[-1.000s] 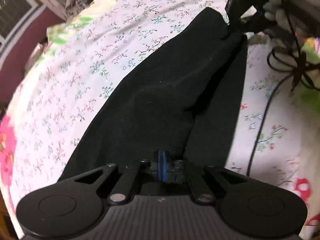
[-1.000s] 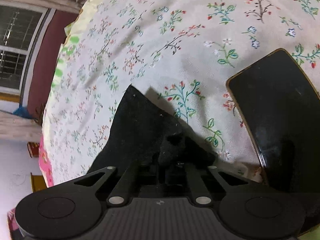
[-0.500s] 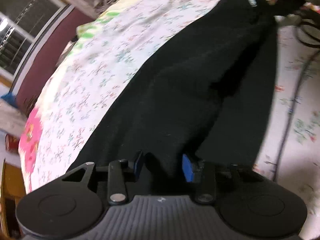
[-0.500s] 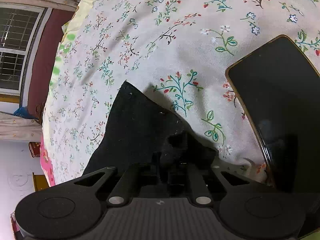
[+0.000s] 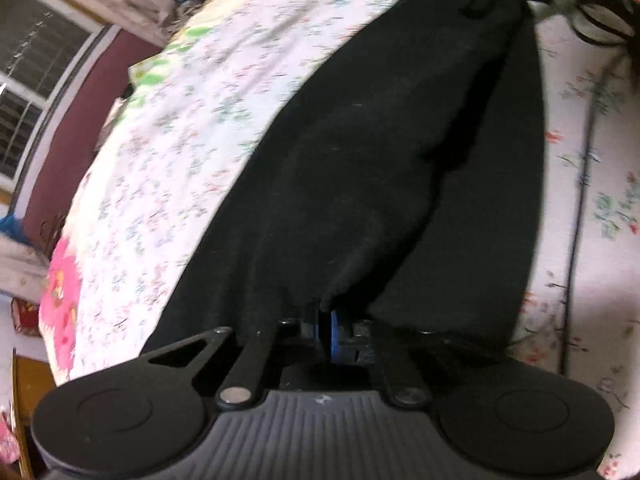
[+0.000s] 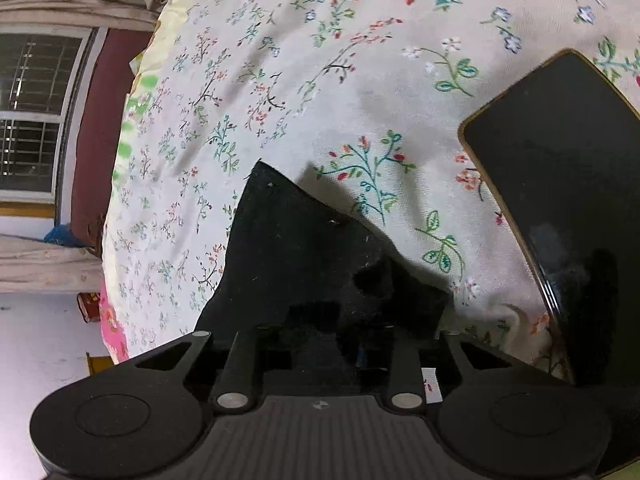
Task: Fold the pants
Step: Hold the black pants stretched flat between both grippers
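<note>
Black pants (image 5: 360, 168) spread across a flowered bed (image 5: 192, 128).
Left gripper (image 5: 326, 334) jaws pinched on the pants; right gripper (image 6: 362, 354) jaws opening around cloth; phone (image 6: 560, 184) and cable (image 5: 580, 200) alongside.

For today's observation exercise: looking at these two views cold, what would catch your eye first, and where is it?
The black pants dominate, stretched lengthwise across the floral bedsheet away from the left gripper, whose blue-padded fingers pinch the near edge. In the right wrist view, a dark, gold-edged phone lies on the sheet at right, beside a pants corner.
</note>
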Available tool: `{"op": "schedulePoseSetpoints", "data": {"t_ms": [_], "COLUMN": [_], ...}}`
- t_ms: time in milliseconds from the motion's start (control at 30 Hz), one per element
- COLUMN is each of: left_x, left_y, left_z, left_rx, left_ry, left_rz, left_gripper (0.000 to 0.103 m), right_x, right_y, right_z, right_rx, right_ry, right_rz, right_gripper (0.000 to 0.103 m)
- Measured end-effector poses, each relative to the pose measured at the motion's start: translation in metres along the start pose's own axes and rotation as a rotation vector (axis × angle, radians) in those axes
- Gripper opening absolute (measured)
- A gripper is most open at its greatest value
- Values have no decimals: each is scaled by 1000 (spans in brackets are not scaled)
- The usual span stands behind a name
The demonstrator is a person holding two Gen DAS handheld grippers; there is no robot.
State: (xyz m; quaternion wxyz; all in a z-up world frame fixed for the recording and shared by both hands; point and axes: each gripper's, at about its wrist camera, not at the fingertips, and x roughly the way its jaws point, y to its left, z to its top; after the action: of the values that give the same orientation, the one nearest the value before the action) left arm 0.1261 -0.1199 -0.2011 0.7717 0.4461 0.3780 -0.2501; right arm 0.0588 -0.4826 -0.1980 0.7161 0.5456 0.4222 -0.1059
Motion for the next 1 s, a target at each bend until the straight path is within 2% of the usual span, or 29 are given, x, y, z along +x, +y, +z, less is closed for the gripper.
{"op": "schedulePoseSetpoints", "data": {"t_ms": [100, 200, 300, 367, 433, 600, 700, 767, 800, 833, 867, 900, 1000], "left_x": [3, -4, -18, -31, -40, -46, -45, -48, -49, -48, -48, -48, -49], "left_y": [12, -1, 5, 3, -4, -11, -10, -10, -12, -14, -15, -15, -11], "left_z": [4, 3, 1, -2, -8, -8, -5, -6, -9, -10, -11, -12, -9], "left_rx": [-133, -84, -111, -87, -27, 36, 34, 44, 49, 50, 46, 35, -35], "left_ry": [29, 19, 23, 23, 9, -75, -110, -129, -127, -121, -116, -112, -116], "left_rz": [-100, -147, -249, -292, -276, -150, -97, -71, -63, -65, -61, -45, -27], "left_gripper": [15, 12, 10, 10, 10, 13, 18, 22, 29, 38, 41, 41, 45], "right_x": [1, 2, 1, -2, -3, -2, -1, -5, -8, -9, -10, -9, -13], "right_y": [0, 2, -1, 1, 3, 1, -1, 4, 8, 11, 13, 16, 18], "right_z": [-2, -4, -2, -1, 0, -6, -7, -8, -8, -7, -6, -5, -3], "right_rx": [5, -2, 37, 8, -13, -6, 28, 8, -10, -21, -25, -23, 2], "right_ry": [-6, -14, -14, -26, -16, 10, 1, -7, -11, -11, -11, -8, -14], "right_rz": [10, 9, 18, 6, -14, 0, 21, 31, 28, 34, 43, 45, 75], "right_gripper": [26, 28, 28, 24, 17, 18, 23, 23, 23, 19, 15, 2, 0]}}
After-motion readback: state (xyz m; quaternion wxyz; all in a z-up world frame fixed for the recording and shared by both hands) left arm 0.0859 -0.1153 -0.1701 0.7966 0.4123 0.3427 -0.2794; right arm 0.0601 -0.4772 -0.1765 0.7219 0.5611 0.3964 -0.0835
